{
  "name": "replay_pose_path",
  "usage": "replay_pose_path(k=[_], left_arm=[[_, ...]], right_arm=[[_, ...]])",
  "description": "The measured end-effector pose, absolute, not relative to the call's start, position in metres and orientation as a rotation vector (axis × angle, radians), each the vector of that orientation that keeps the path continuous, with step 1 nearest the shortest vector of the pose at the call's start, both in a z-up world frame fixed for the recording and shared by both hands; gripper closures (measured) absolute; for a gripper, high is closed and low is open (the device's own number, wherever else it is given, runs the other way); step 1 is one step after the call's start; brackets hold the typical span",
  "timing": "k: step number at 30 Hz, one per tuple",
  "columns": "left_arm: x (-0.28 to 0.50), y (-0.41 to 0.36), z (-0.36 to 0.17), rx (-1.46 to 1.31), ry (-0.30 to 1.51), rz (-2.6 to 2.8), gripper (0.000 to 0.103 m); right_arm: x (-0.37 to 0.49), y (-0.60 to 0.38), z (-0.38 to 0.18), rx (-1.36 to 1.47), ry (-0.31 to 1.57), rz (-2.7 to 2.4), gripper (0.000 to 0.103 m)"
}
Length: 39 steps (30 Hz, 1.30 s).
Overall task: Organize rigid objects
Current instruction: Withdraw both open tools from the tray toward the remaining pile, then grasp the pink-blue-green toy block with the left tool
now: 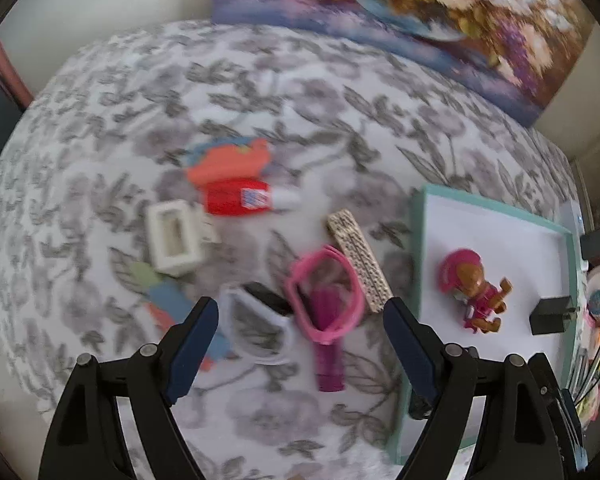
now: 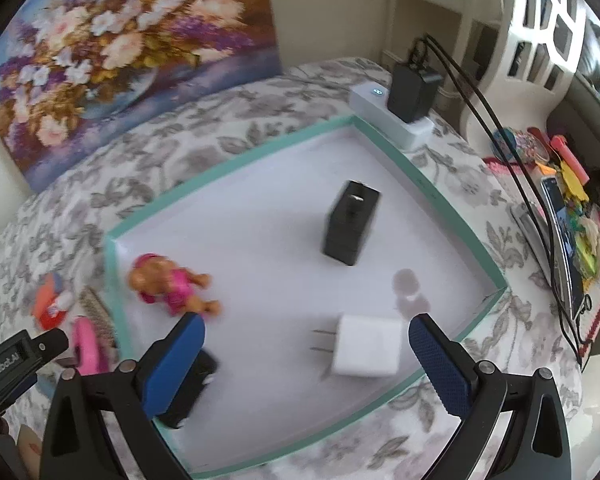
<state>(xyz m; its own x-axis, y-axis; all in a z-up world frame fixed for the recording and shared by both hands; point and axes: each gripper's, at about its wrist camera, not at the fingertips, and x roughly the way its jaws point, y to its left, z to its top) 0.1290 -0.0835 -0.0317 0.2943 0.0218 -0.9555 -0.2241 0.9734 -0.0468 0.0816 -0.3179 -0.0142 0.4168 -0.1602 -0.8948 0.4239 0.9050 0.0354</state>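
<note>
A teal-rimmed white tray (image 2: 228, 168) holds a black charger (image 2: 350, 224), a white plug (image 2: 366, 346) and a pink toy pup (image 2: 168, 284); grey leaf-print cloth (image 1: 140, 100) lies beneath

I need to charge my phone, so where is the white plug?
In the right wrist view the white plug lies flat in the tray, near its front edge, between the open fingers, prongs pointing left toward the toy dog.

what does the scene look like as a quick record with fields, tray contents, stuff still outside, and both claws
tray: teal-rimmed tray, white inside
in tray: toy figure, black charger, white charger
outside on cloth: pink glasses, red bottle, white box, studded bar
left claw: open, over the pink glasses, holding nothing
right claw: open, white charger lies between its fingers, not gripped
</note>
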Motion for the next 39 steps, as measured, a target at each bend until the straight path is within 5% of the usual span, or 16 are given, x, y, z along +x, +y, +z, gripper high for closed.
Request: replay_pose_path(k=[18,39], left_arm=[[0.091,0.038,0.017,-0.252,1.115,0.322,0.018],[0.103,0.065,-0.06,-0.395,1.329,0.328,0.018]], right_arm=[[0.098,-0.185,0.003,0.206,1.074,-0.073,0.0],[0.1,-0.127,-0.066,0.128,1.186,-0.041,0.0]])
